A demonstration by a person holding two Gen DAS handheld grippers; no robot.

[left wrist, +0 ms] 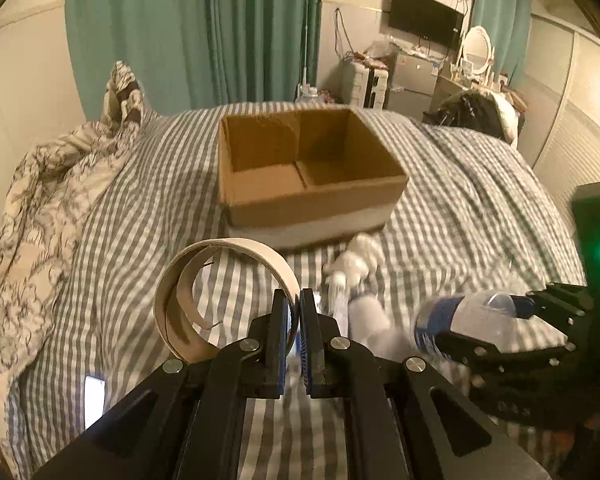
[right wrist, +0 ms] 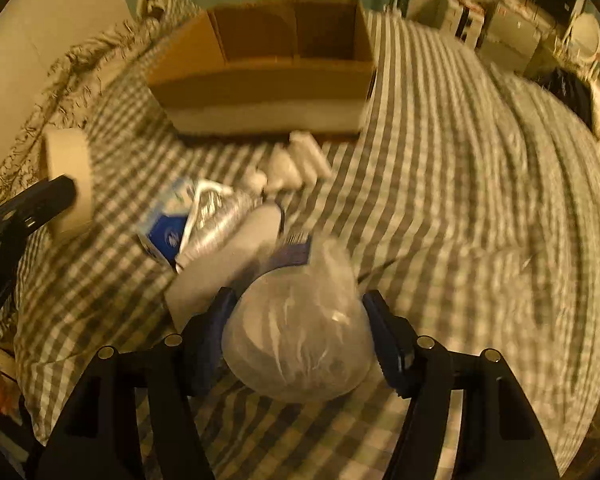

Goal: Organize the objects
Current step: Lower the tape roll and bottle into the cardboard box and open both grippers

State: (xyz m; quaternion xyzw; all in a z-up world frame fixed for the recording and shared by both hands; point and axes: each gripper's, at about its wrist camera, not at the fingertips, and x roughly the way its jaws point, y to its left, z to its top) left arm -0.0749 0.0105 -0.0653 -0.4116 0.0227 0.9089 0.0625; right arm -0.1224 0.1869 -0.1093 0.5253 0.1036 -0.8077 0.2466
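Observation:
My left gripper (left wrist: 294, 308) is shut on the rim of a white tape roll (left wrist: 220, 292), held above the striped bed; the roll also shows in the right wrist view (right wrist: 68, 176). My right gripper (right wrist: 300, 316) is shut on a clear plastic bottle (right wrist: 300, 332) with a blue label, seen in the left wrist view too (left wrist: 472, 320). An open cardboard box (left wrist: 308, 168) with a divider sits ahead on the bed (right wrist: 268, 64). Between me and the box lie a white spray bottle (right wrist: 236, 256), a blue-white packet (right wrist: 172, 224) and white crumpled items (left wrist: 356, 260).
A crumpled patterned duvet (left wrist: 48, 208) lies along the left of the bed by the wall. Teal curtains (left wrist: 196, 28) hang behind. A dark garment (left wrist: 476, 112) lies at the bed's far right; a cluttered desk, TV (left wrist: 426, 16) and mirror stand beyond.

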